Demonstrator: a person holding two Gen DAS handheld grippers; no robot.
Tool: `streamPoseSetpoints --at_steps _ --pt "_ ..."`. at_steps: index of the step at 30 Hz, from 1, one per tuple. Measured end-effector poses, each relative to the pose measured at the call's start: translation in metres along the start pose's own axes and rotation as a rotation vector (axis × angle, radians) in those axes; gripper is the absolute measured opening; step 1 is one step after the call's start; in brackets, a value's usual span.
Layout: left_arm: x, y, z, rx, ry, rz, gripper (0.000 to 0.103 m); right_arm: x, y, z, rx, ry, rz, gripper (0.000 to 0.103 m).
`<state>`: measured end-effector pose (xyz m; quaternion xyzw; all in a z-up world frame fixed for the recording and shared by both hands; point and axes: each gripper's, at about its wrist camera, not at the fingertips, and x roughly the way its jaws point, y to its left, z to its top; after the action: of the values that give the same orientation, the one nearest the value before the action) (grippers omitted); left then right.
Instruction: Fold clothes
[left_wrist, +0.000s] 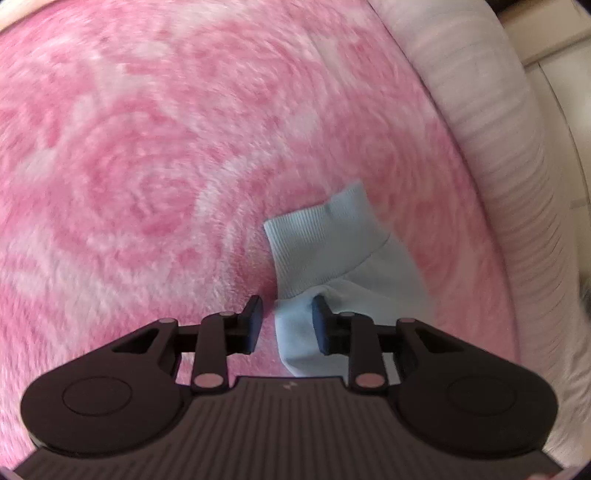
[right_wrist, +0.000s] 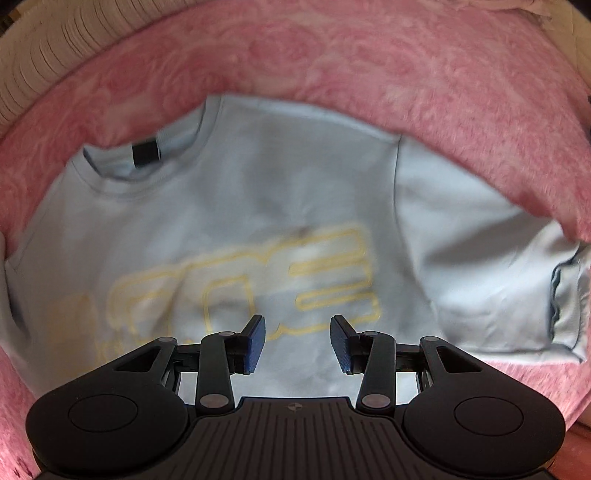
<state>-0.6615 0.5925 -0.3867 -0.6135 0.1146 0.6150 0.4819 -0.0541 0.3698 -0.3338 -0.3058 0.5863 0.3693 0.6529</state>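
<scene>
A light blue sweatshirt (right_wrist: 236, 206) with yellow outlined letters lies face up on a pink patterned blanket (right_wrist: 406, 74), collar at upper left. My right gripper (right_wrist: 297, 334) is open and empty, hovering over the chest print. One sleeve lies to the right, its cuff (right_wrist: 569, 295) near the frame edge. In the left wrist view a sleeve end with a ribbed cuff (left_wrist: 317, 243) lies on the blanket (left_wrist: 147, 147). My left gripper (left_wrist: 286, 325) is open, its fingers straddling the sleeve fabric just behind the cuff.
A pale ribbed cushion or bed edge (left_wrist: 498, 147) runs along the right of the blanket in the left wrist view. The same ribbed surface (right_wrist: 37, 55) shows at upper left in the right wrist view.
</scene>
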Motion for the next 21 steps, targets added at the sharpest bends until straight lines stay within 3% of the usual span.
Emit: streamPoseSetpoints --at_steps 3,7,9,14,18,21 --pt "-0.011 -0.007 -0.002 0.098 -0.047 -0.005 0.008 0.007 0.005 -0.007 -0.005 0.027 -0.004 0.043" --pt "-0.028 -0.015 -0.004 0.226 -0.113 -0.009 0.006 0.007 0.009 -0.015 -0.015 0.031 -0.013 0.043" --pt "-0.056 -0.001 -0.005 0.257 -0.16 0.013 0.006 0.007 0.009 -0.018 -0.005 0.033 -0.016 0.043" --pt "-0.126 0.076 -0.015 0.262 -0.23 0.152 0.006 0.005 0.008 -0.032 0.015 0.041 0.006 0.043" --pt "-0.141 0.149 -0.046 0.19 -0.139 0.255 0.008 0.002 0.007 -0.049 0.034 0.047 0.013 0.043" --pt "-0.13 0.171 -0.08 0.21 -0.089 0.301 0.009 -0.004 0.003 -0.063 0.043 0.036 0.002 0.043"
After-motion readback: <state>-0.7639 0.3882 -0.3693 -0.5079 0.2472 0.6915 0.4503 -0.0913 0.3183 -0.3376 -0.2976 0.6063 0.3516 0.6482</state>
